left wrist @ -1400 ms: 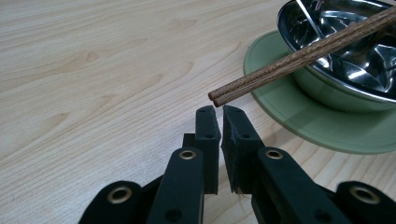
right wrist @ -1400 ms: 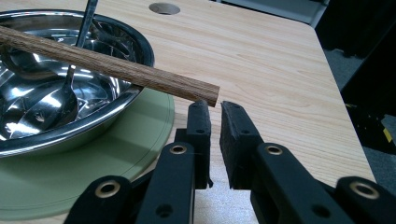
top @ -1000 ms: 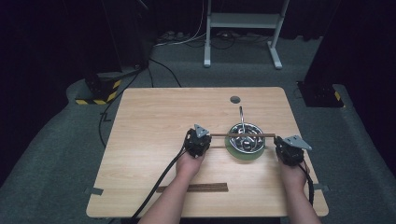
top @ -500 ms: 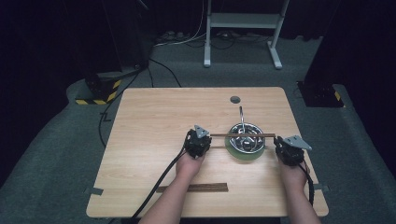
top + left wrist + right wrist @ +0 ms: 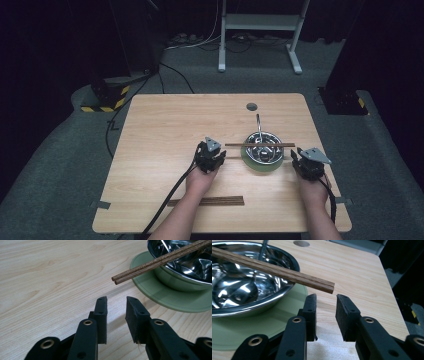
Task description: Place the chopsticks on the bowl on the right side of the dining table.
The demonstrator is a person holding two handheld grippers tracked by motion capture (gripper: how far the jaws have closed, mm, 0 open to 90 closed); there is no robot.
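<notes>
High view: a pair of chopsticks (image 5: 259, 145) lies across the steel bowl (image 5: 263, 147) on a green plate (image 5: 260, 165), between the left gripper (image 5: 210, 156) and right gripper (image 5: 308, 163).

Left gripper view: the jaws have just been opening, nothing between them, one chopstick end (image 5: 117, 280) just ahead.

Right gripper view: the jaws have likewise just been opening, parted and empty, below the other end (image 5: 329, 288).

Dark room with grey carpet (image 5: 65, 165); a white stand (image 5: 260, 30) and loose cables (image 5: 200, 42) beyond the tabletop's (image 5: 165, 130) far edge.
</notes>
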